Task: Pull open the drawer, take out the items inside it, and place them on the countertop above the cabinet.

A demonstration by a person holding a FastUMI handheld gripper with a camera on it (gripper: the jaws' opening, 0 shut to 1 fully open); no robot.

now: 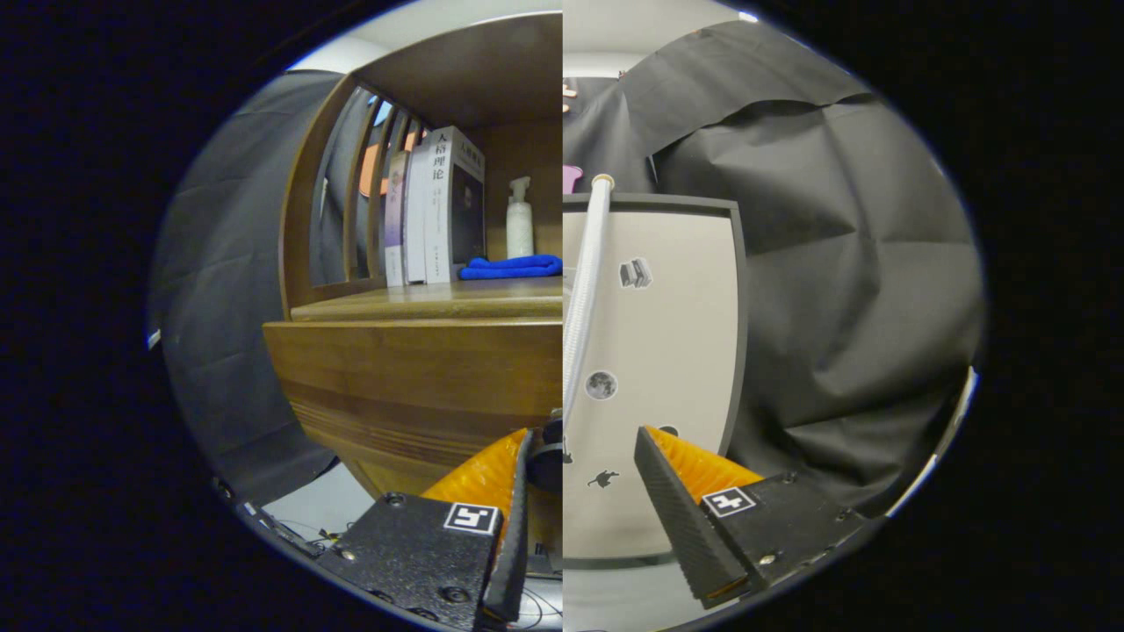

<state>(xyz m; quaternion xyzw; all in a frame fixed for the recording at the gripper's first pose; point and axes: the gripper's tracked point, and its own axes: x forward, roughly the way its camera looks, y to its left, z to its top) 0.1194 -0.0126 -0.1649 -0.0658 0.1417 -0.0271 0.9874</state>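
My gripper is open, and its orange-backed black fingers hold nothing. A wooden cabinet stands ahead and left of the fingers, its grooved brown front reaching down to the left finger. The front looks shut, and I cannot make out a drawer's outline or anything inside. Its countertop lies above that front. A small dark rounded part sits just inside the left fingertip; I cannot tell what it is. Between and beyond the fingers rises a beige panel with small stickers.
On the countertop, under a wooden shelf hood, stand several books, a white pump bottle and a folded blue cloth. A white ribbed hose runs down the beige panel's left edge. Black cloth hangs to the left and right.
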